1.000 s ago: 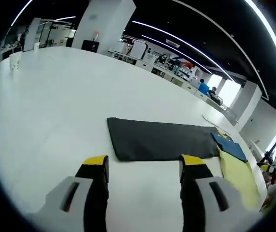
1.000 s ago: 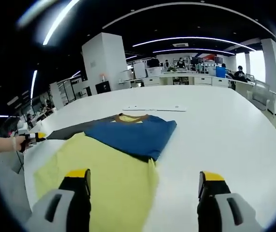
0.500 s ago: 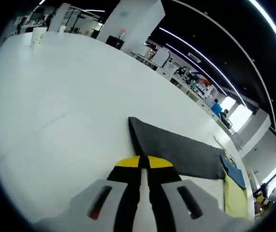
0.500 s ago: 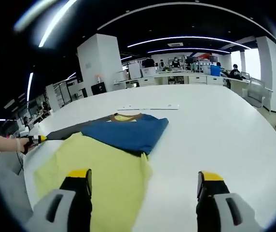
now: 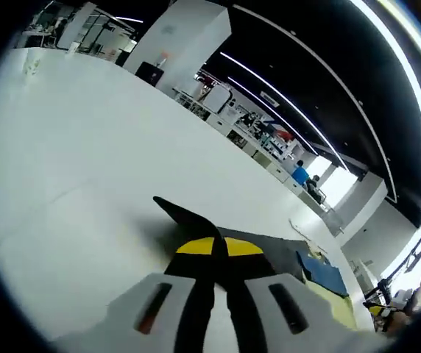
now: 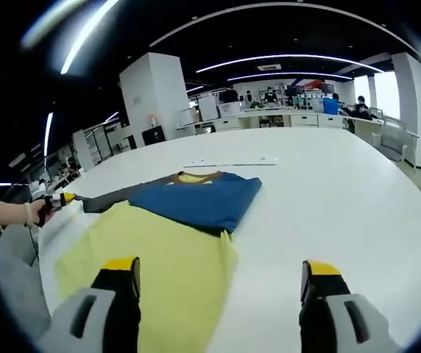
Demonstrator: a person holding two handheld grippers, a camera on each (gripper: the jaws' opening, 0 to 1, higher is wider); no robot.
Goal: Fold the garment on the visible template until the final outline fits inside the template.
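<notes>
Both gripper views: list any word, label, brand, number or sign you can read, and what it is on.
No text can be read in either view.
The blue garment, the yellow sheet and the dark sleeve held in the left gripper show no print.
The flat white strip on the table may bear marks, too small to read.
The far desks are too blurred for any signs.
</notes>
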